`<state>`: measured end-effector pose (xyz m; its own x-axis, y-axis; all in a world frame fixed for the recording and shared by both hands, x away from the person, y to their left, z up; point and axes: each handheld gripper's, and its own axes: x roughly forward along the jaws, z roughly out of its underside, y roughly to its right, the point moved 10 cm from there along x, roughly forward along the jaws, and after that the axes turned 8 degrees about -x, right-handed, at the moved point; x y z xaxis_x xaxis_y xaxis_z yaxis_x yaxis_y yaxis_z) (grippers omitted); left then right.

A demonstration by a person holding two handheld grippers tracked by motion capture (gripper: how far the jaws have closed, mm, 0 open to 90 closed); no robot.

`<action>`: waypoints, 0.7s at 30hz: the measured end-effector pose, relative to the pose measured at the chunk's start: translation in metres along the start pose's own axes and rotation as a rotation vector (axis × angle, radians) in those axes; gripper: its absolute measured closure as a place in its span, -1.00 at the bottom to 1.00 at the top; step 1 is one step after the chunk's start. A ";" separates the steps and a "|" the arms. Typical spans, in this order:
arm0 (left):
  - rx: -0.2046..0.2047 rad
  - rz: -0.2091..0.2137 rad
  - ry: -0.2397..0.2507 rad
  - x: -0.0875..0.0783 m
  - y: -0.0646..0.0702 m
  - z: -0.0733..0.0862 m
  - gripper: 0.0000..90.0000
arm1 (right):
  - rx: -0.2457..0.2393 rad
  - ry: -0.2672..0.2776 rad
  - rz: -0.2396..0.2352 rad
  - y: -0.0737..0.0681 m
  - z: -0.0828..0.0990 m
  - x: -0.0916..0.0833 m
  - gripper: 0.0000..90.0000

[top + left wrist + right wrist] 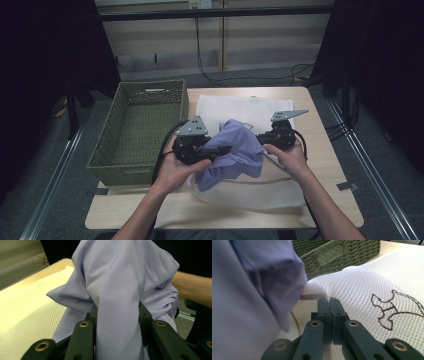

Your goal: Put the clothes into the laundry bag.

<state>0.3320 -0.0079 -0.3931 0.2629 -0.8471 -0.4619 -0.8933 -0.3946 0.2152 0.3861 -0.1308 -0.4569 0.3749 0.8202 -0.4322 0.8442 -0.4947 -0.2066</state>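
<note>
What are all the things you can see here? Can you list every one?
Purple cloth: one, lilac, bunched up over the middle of the table, clamped in the left gripper.
Mesh bag: one, white with a brown stitched design, spread on the table, its edge pinched by the right gripper.
Basket: one, green woven, at the table's left side.
Table: one, light wood.
Cables: black, hanging by the far wall.
Left gripper: one, black, in the left hand.
Right gripper: one, black, in the right hand.
</note>
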 end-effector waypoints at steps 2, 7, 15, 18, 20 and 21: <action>-0.007 0.000 -0.012 0.004 -0.002 0.004 0.50 | 0.003 -0.001 0.000 0.000 0.000 0.000 0.98; -0.017 -0.003 -0.028 0.011 -0.005 0.010 0.49 | 0.000 -0.006 -0.002 0.000 0.001 0.001 0.98; 0.004 -0.015 -0.077 0.025 -0.003 0.022 0.49 | 0.002 -0.007 0.005 0.001 0.002 0.001 0.98; 0.017 -0.001 -0.079 0.028 0.002 0.023 0.50 | 0.002 -0.004 0.006 0.002 0.001 0.000 0.98; 0.013 0.004 -0.084 0.031 0.002 0.024 0.50 | 0.004 -0.002 0.006 0.002 0.001 0.000 0.98; 0.012 0.003 -0.088 0.033 0.001 0.025 0.50 | 0.003 -0.003 0.007 0.002 0.001 0.000 0.98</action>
<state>0.3304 -0.0268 -0.4297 0.2274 -0.8137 -0.5350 -0.8984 -0.3872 0.2072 0.3872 -0.1327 -0.4584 0.3796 0.8158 -0.4363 0.8402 -0.5014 -0.2064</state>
